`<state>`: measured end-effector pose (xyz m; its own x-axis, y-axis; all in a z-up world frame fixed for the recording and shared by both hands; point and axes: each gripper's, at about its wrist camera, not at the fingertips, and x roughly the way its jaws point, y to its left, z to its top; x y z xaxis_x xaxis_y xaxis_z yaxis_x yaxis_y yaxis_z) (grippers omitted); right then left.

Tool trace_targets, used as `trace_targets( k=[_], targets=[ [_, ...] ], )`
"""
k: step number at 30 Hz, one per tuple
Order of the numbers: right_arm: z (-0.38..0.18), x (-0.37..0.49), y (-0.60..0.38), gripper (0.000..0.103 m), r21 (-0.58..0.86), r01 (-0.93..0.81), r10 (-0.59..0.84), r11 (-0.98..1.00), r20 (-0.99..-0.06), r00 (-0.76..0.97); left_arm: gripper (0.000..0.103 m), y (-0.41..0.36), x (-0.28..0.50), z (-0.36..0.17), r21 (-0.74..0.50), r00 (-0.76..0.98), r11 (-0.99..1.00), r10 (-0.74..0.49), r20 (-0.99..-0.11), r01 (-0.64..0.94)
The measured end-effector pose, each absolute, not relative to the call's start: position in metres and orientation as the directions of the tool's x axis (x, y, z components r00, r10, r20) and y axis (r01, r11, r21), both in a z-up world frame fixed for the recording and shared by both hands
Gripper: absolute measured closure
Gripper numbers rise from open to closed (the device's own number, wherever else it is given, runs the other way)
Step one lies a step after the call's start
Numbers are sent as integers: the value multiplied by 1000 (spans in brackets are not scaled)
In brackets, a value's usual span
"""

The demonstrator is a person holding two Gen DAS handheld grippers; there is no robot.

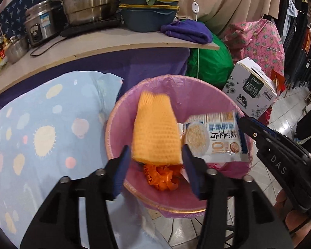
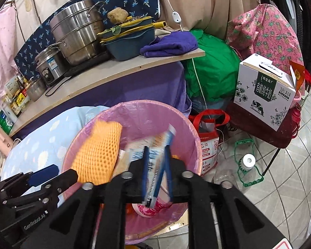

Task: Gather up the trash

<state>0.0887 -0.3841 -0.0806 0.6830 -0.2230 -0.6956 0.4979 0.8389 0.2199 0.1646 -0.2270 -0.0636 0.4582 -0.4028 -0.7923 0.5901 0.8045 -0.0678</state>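
Our left gripper (image 1: 153, 166) is open, and the orange foam net (image 1: 156, 128) is between its fingers, over the pink-lined bin (image 1: 114, 124). To its right, our right gripper (image 2: 157, 174) grips the oatmeal packet (image 1: 215, 133) above the same bin. Orange scraps (image 1: 161, 176) already lie inside; we judge both drops nearly finished.

A tabletop (image 2: 122, 66) is seen along the back, draped below with purple cloth (image 2: 134, 89). On it a tall steel pot (image 2: 76, 31) is stacked beside a rice cooker (image 2: 48, 67), with a small steel bowl (image 2: 36, 90) and bottles (image 2: 18, 99) at the left end. Blue basins (image 2: 130, 43) with yellow rims are set to the right of the pot — a purple towel (image 2: 170, 43) lies folded just beside them. A green bag (image 2: 213, 74) is wedged under the tabletop's end. A milk carton (image 2: 263, 95) rests on a dark stool, a red-handled bag (image 2: 209, 137) stands on the tiled floor (image 2: 296, 166), and a spotted blue sheet (image 1: 41, 134) is spread at the left.
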Motion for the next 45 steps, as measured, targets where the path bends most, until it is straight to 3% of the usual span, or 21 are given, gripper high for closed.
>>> trace_targets(
  k=[1, 9, 13, 21, 25, 41, 45],
  targets=[
    [-80, 87, -383, 75, 222, 495, -225, 840, -688, 690, 46, -224, 164, -62, -71, 464, 807, -406, -787, 586],
    [-67, 72, -370, 72, 251, 470, -201, 846, -666, 718, 38, -198, 153, -42, -62, 519, 832, -400, -756, 551],
    [-54, 59, -350, 60, 232, 439, -195, 868, -655, 730, 30, -183, 145, -32, -49, 549, 852, -378, -745, 520],
    [-39, 39, -305, 53, 207, 364, -145, 908, -661, 737, 29, -145, 126, -18, -50, 591, 893, -337, -733, 448],
    [-32, 29, -280, 49, 180, 339, -135, 924, -674, 726, 22, -121, 113, -14, -31, 617, 916, -295, -730, 401],
    [-28, -10, -221, 22, 121, 311, -142, 943, -698, 702, 14, -57, 64, -27, 9, 612, 948, -199, -765, 320],
    [-32, -15, -216, 19, 126, 307, -131, 943, -708, 694, 13, -49, 59, -33, 13, 599, 949, -188, -778, 314]
  ],
)
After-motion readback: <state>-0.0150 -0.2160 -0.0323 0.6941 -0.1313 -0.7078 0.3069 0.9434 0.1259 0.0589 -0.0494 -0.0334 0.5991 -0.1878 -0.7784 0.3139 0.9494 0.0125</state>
